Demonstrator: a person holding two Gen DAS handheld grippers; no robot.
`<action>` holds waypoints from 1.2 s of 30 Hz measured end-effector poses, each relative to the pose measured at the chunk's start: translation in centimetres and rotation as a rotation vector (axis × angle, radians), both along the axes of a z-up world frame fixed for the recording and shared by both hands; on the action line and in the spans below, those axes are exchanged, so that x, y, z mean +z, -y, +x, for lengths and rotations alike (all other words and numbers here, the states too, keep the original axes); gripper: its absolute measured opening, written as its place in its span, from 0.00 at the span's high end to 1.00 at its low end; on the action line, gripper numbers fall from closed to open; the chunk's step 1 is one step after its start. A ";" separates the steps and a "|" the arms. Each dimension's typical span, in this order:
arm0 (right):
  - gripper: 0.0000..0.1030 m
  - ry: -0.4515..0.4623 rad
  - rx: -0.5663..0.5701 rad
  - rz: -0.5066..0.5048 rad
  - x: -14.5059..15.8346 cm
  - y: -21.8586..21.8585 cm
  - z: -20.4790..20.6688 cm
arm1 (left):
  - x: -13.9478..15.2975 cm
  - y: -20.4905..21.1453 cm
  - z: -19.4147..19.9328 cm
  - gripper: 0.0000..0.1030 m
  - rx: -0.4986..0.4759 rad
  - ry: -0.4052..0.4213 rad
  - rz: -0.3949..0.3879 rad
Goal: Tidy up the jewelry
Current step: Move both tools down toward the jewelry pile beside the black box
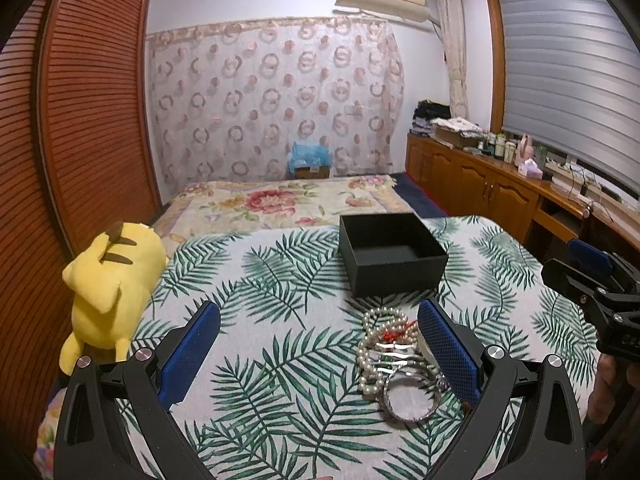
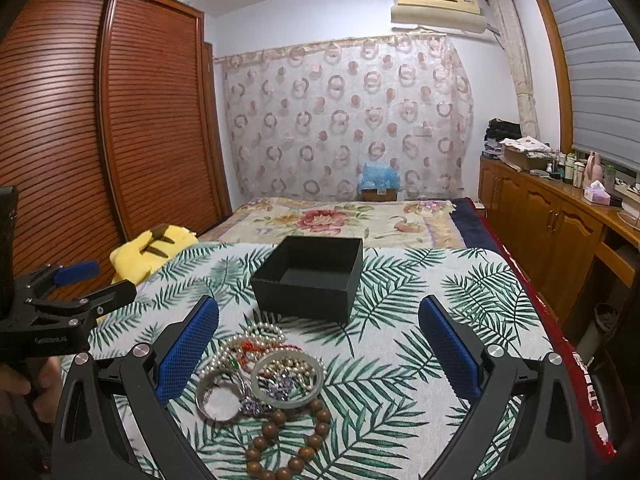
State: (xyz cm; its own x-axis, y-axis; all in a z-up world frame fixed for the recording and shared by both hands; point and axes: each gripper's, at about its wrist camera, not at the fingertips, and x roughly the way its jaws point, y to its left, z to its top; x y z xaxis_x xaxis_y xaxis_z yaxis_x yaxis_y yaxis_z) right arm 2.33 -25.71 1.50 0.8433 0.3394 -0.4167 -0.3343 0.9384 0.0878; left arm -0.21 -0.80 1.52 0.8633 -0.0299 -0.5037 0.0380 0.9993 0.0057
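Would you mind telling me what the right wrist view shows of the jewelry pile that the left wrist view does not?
Only the right wrist view shows the brown wooden bead bracelet and the pale jade bangle. Only the left wrist view shows the yellow plush toy's whole body. Both show the empty black box, the pearl strands, the silver bangle, and the open grippers.

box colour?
Black box, inside and out; clearest in the right wrist view.

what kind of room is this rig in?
A home bedroom, most likely. A bed with a floral blanket lies beyond the leaf-print work surface, a louvred wooden wardrobe fills the left wall, and a wall air conditioner hangs above a curtain.
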 end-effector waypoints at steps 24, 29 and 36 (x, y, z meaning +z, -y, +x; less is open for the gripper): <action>0.14 -0.255 0.208 -0.103 -6.9 -1.8 3.3 | -7.3 0.2 2.6 0.07 -0.138 -0.215 -0.037; 0.14 -0.301 0.254 -0.136 -8.3 -3.6 4.8 | -8.2 0.1 2.8 0.12 -0.156 -0.244 -0.046; 0.14 -0.377 0.305 -0.144 -9.5 -5.0 6.6 | -9.4 -0.2 2.9 0.27 -0.172 -0.292 -0.076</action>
State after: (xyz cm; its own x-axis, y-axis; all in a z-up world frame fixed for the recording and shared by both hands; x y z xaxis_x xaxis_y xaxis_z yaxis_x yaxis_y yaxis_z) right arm 8.93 -20.67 -7.97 0.4965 0.4636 -0.7339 -0.5654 0.8142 0.1319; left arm 2.66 -0.62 -7.91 0.6617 -0.2099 -0.7197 0.1953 0.9751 -0.1049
